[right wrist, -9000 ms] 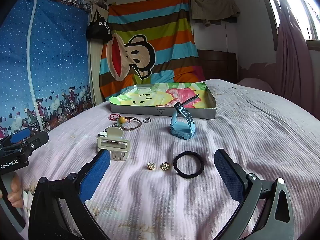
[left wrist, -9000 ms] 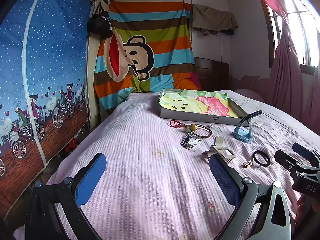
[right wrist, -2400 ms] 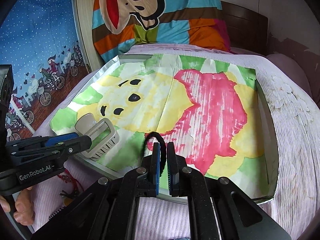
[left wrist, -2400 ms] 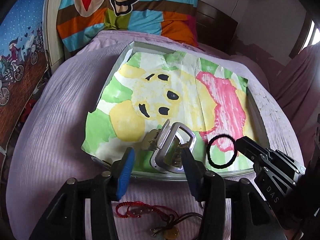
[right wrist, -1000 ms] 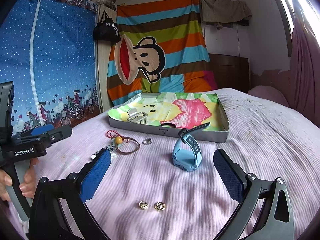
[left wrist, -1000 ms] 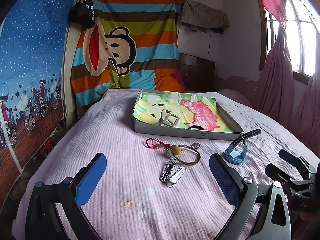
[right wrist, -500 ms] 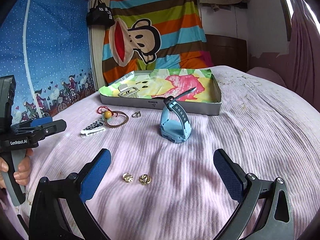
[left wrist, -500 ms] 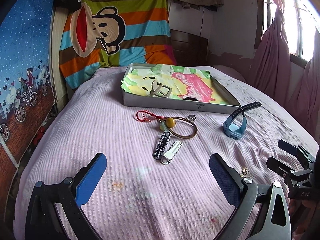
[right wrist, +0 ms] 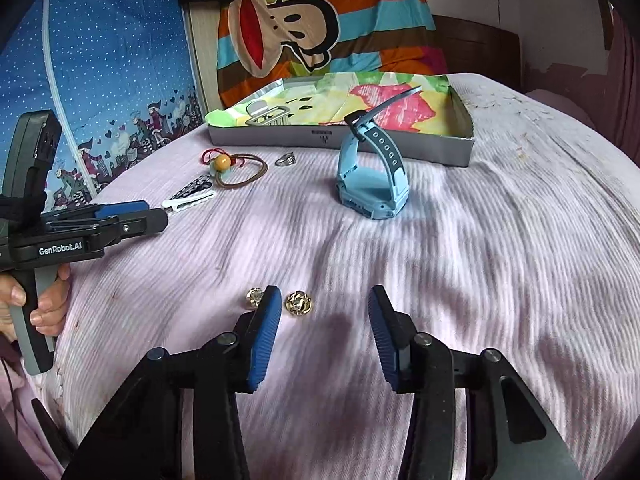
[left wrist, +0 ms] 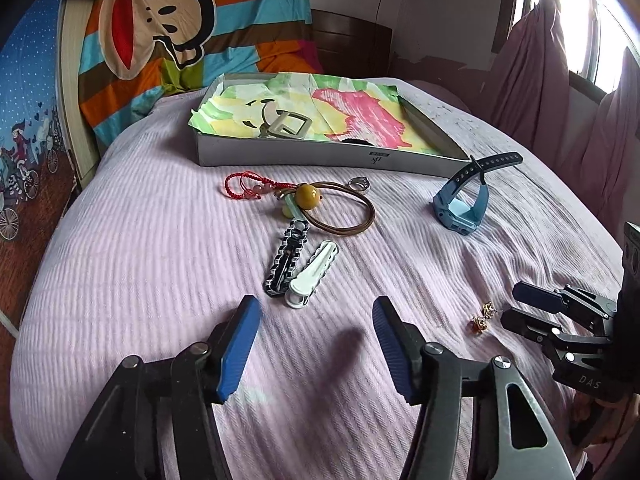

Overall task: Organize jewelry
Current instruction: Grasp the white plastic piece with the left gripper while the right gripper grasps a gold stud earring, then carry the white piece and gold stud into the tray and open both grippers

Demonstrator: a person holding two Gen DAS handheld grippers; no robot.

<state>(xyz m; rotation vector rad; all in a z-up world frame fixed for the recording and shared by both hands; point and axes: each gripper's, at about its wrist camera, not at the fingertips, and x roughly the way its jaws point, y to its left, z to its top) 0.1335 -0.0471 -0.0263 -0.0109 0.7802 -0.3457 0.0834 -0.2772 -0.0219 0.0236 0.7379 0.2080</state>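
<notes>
Two small gold earrings (right wrist: 298, 303) lie side by side on the pink bedspread (right wrist: 480, 260), just ahead of the right gripper (right wrist: 322, 312). One sits just inside its left finger, the other is half hidden behind that finger, so the pair lies off to the gripper's left, not centred. Its jaws are closing, about half apart, pressing on nothing yet.

The left gripper (left wrist: 316, 320) points at two hair clips (left wrist: 300, 268), one black-and-white and one white, whose long axes run away from it toward the box (left wrist: 320, 156). They lie just beyond its tips, not between them; its jaws are also closing and empty. Each hand is nearer its own target.

The left view shows both earrings clear beside the right gripper's tips, and a black hair tie inside the box; the right view shows the person's hand (right wrist: 44, 300) on the left handle.
</notes>
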